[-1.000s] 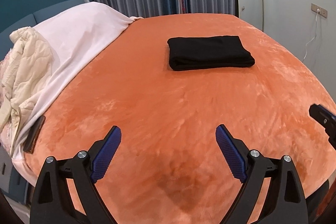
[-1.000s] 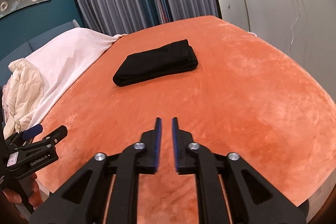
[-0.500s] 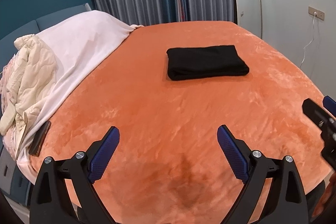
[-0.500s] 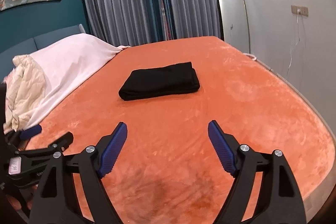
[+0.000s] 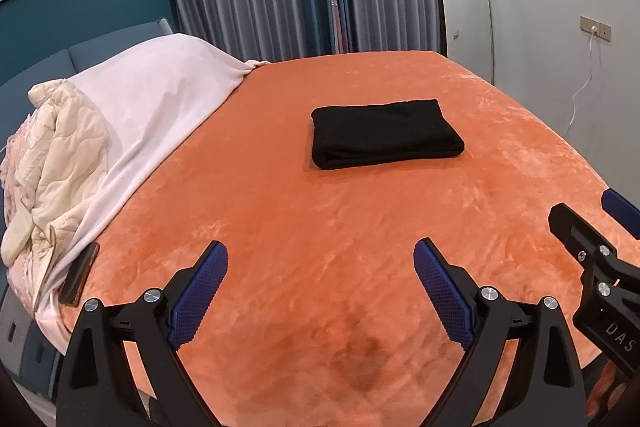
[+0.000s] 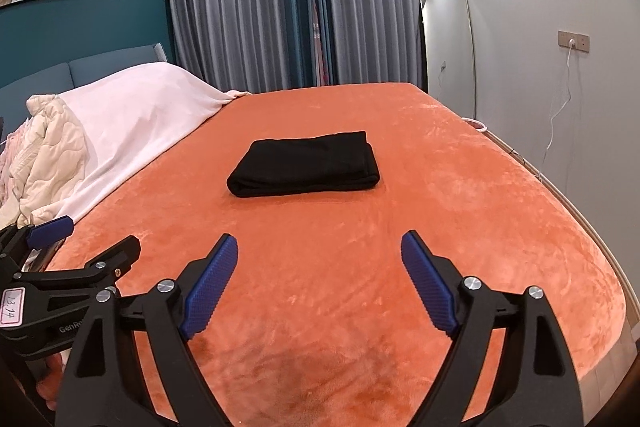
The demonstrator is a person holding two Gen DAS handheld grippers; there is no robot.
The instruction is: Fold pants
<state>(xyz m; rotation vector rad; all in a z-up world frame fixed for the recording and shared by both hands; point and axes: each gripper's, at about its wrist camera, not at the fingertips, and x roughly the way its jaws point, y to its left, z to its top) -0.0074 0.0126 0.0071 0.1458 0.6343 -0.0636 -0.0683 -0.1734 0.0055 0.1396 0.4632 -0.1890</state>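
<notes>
Black pants (image 5: 382,133) lie folded into a neat rectangle in the middle of the orange bed cover (image 5: 280,211); they also show in the right wrist view (image 6: 306,169). My left gripper (image 5: 320,291) is open and empty, held well back from the pants over the near part of the bed. My right gripper (image 6: 318,285) is open and empty too, also well short of the pants. The right gripper shows at the right edge of the left wrist view (image 5: 592,255). The left gripper shows at the lower left of the right wrist view (image 6: 68,275).
A white sheet (image 5: 160,99) and a cream quilt (image 5: 56,155) are piled at the head of the bed on the left. A dark phone (image 5: 80,279) lies at the bed's left edge. A mirror (image 6: 446,43) leans on the far right wall beside grey curtains (image 6: 280,7).
My right gripper has opened from shut. Both grippers have drawn back and tilted up, so the pants sit lower in both views.
</notes>
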